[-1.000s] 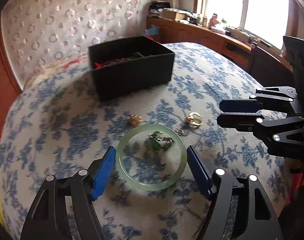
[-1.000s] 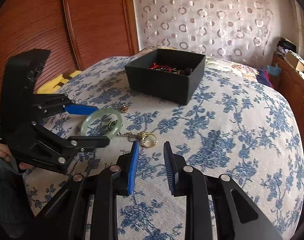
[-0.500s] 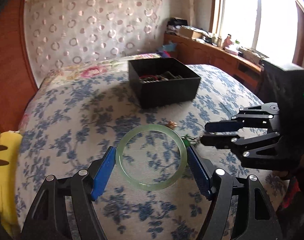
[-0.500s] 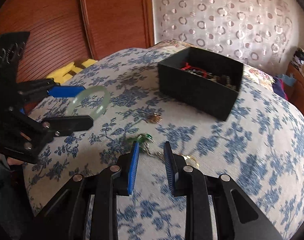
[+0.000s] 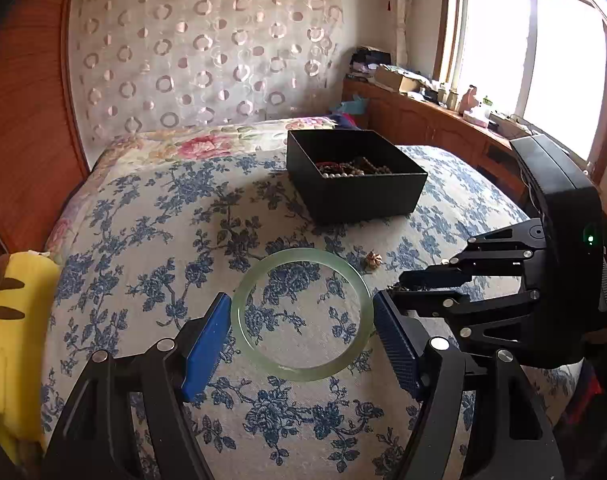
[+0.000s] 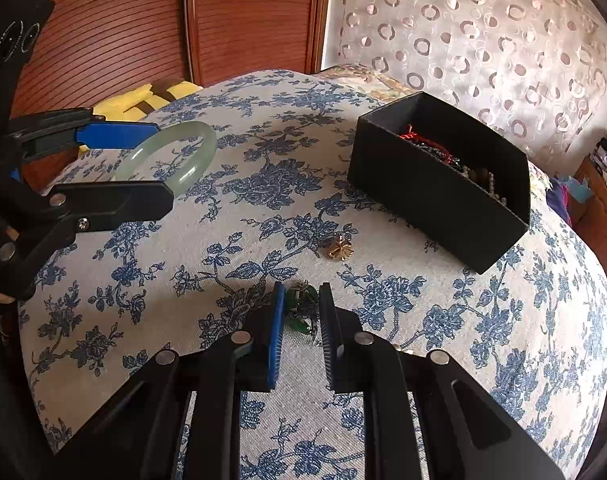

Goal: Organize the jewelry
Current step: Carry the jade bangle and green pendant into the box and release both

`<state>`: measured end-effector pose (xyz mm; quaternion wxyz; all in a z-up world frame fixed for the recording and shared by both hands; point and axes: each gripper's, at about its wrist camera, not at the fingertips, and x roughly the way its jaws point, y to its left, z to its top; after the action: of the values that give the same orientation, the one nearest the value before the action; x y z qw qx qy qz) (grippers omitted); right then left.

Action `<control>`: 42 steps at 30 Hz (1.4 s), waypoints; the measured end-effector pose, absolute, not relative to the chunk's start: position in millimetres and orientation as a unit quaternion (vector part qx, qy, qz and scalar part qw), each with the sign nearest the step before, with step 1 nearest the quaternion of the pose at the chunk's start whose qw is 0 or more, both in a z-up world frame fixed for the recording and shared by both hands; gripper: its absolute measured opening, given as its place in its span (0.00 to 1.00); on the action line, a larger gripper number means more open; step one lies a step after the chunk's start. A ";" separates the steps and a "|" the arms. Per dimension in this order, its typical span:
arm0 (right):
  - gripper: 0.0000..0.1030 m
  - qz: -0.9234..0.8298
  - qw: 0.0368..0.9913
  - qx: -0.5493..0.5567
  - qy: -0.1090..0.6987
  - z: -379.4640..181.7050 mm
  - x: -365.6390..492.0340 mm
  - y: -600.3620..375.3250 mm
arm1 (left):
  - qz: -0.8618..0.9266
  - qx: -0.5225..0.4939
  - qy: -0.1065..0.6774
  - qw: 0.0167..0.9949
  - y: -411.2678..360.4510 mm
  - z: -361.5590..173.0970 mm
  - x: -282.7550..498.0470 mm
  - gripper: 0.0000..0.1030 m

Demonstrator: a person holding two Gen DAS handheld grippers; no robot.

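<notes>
A pale green jade bangle [image 5: 301, 376] hangs above the blue-flowered bedspread [image 5: 151, 240], with my left gripper [image 5: 301, 304] shut on its two sides. From the right wrist view the bangle [image 6: 199, 152] shows in that gripper [image 6: 165, 164] at the left. My right gripper [image 6: 302, 292] points down at the bedspread [image 6: 263, 184], its jaws closing around a green pendant with a chain [image 6: 301, 306] that lies between the pads with a thin gap on each side. A small gold flower charm [image 6: 339, 249] lies just beyond. In the left wrist view the right gripper [image 5: 401, 286] is low at the right.
A black open box [image 5: 355, 196] holding beads and red cord sits further back on the bed; the right wrist view shows the box [image 6: 431, 196] at the right. A yellow plush toy [image 5: 11, 320] lies at the bed's left edge. A wooden cabinet [image 5: 423, 124] runs under the window.
The left gripper has lifted the bangle off the bed, away from the green pendant it lay around. The right gripper has moved from the gold ring to the pendant and its jaws have narrowed.
</notes>
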<state>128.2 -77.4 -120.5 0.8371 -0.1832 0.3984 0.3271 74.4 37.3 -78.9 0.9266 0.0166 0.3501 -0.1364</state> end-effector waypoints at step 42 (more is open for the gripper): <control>0.18 0.311 0.895 -0.079 0.310 -19.2 246.8 -140.5 | -0.149 0.034 0.330 0.932 2.3 -23.3 207.1 0.67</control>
<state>246.8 -140.5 -19.2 0.8952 -0.0794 0.3097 0.3105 207.1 2.3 -23.3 0.9316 0.0342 0.3299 -0.1490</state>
